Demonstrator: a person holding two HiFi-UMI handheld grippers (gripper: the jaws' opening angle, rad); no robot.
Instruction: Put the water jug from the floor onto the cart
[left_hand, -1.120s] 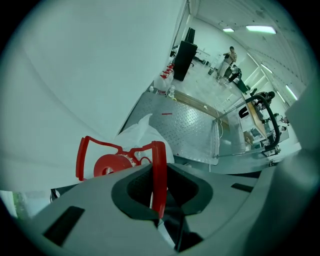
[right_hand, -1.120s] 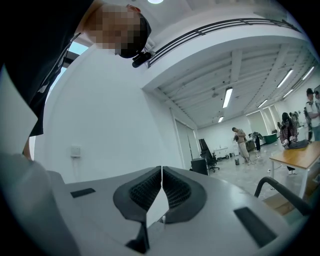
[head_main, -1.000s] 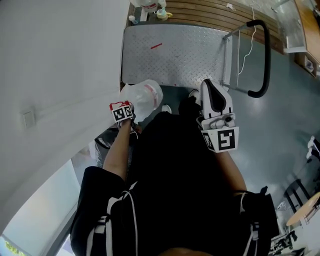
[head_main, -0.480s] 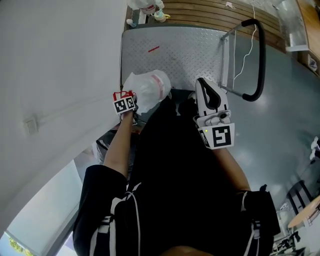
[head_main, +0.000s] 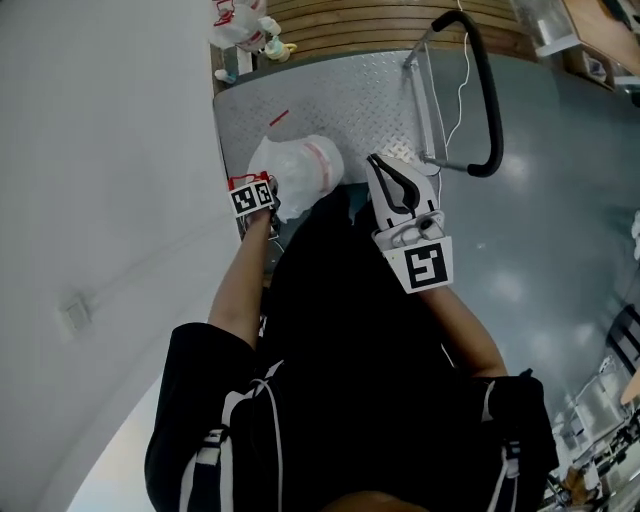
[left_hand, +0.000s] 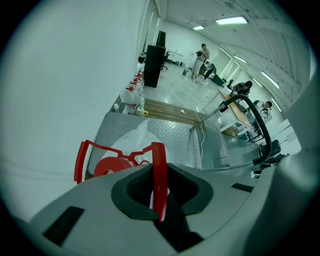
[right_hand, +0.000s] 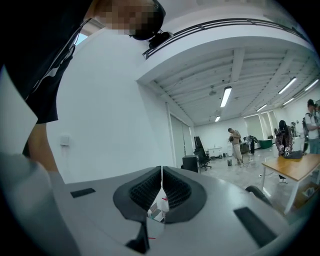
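- Left gripper (left_hand: 161, 192): jaws clamped on the red handle (left_hand: 159, 170) of the water jug (head_main: 300, 170). The strap runs right between the pads, so they're held a bit apart by it. It points steeply down and the jug hangs under it.
- Right gripper (right_hand: 161, 175): jaws pressed together, just a thin slit with nothing in it. In the head view it floats at about 3 o'clock from the jug, close by but not touching.
- Where the jug is: at roughly 12 o'clock from the person, over the near-left corner of the cart (head_main: 350, 100) and its diamond-plate deck. The left gripper view shows the red cap with the deck spread out beyond it. I can't tell whether the bottom has landed yet.
- Step, as I read it: this is the carry-and-place part, with the jug off the floor (head_main: 540, 250) and arriving over the cart.
- Next move, my guess: lower it straight down so it sits flat and upright, well in from the edge, and only then let go of the handle.
- Further out: the cart's black push handle (head_main: 485, 90) is at 2 o'clock, the white wall (head_main: 100, 150) at 9 o'clock, and more jugs (head_main: 240, 25) sit at 11 o'clock past the deck.
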